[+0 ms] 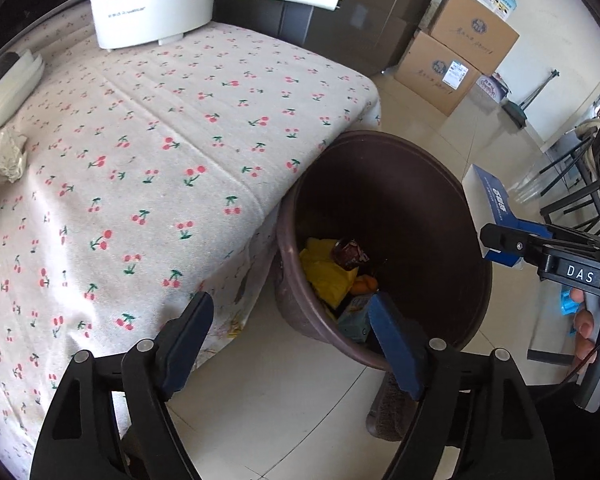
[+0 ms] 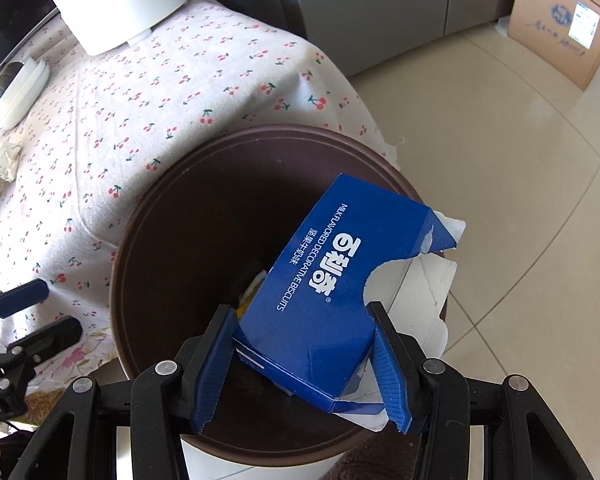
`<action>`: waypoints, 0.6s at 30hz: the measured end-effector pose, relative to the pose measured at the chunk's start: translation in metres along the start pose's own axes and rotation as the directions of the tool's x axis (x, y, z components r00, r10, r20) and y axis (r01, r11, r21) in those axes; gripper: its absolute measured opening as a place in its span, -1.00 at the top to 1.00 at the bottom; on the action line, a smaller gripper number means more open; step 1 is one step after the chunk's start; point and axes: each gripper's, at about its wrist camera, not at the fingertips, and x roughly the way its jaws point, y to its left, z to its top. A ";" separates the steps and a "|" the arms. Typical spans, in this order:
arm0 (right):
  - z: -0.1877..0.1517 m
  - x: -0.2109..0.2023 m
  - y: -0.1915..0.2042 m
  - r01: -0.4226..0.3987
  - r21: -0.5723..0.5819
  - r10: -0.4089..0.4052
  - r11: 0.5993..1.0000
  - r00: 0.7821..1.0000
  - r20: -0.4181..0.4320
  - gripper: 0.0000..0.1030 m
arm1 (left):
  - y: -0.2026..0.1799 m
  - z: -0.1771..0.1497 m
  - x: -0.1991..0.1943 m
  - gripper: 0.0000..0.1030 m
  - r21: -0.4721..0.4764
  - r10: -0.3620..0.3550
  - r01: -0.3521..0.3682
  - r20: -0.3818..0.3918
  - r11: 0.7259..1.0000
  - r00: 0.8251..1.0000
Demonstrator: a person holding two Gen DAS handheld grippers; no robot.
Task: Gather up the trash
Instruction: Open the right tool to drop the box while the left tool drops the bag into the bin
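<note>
My right gripper (image 2: 304,364) is shut on a torn blue biscuit box (image 2: 332,280) and holds it over the mouth of a dark brown trash bin (image 2: 172,264). The box also shows in the left wrist view (image 1: 490,204), at the bin's right rim (image 1: 380,138). The bin holds yellow wrapping (image 1: 328,276) and other trash. My left gripper (image 1: 290,344) is open and empty, low beside the table edge and the bin. Crumpled paper trash (image 1: 6,160) lies at the table's far left; it also shows in the right wrist view (image 2: 6,160).
A cherry-print cloth covers the table (image 1: 160,140). A white electric pot (image 1: 148,4) with a long handle stands at the back. A white case (image 1: 8,88) lies at the left. Cardboard boxes (image 1: 456,52) stand on the tiled floor. A grey cabinet (image 2: 380,0) is behind.
</note>
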 end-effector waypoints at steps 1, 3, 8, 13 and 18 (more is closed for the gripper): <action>0.000 0.001 0.001 0.002 -0.002 -0.002 1.000 1.000 -0.001 -0.10 | 0.005 -0.001 -0.002 -0.72 -0.006 0.011 -0.011 0.003 1.000 1.000; 0.001 0.003 0.003 0.005 -0.005 -0.005 1.000 1.000 -0.006 -0.10 | 0.013 -0.003 -0.007 -0.83 -0.013 0.036 -0.036 0.011 0.999 0.999; 0.004 0.006 0.011 0.031 -0.024 -0.031 0.999 1.000 -0.004 -0.22 | 0.036 -0.007 -0.020 -0.95 -0.037 0.087 -0.086 0.032 0.996 0.996; 0.006 0.007 0.024 0.046 -0.045 -0.046 0.998 0.999 -0.007 -0.59 | 0.058 -0.014 -0.033 -1.00 -0.062 0.107 -0.104 0.034 0.993 0.994; 0.006 0.009 0.040 0.051 -0.085 -0.053 0.995 0.999 -0.014 -0.62 | 0.080 -0.022 -0.043 -1.00 -0.104 0.125 -0.122 0.029 0.987 0.992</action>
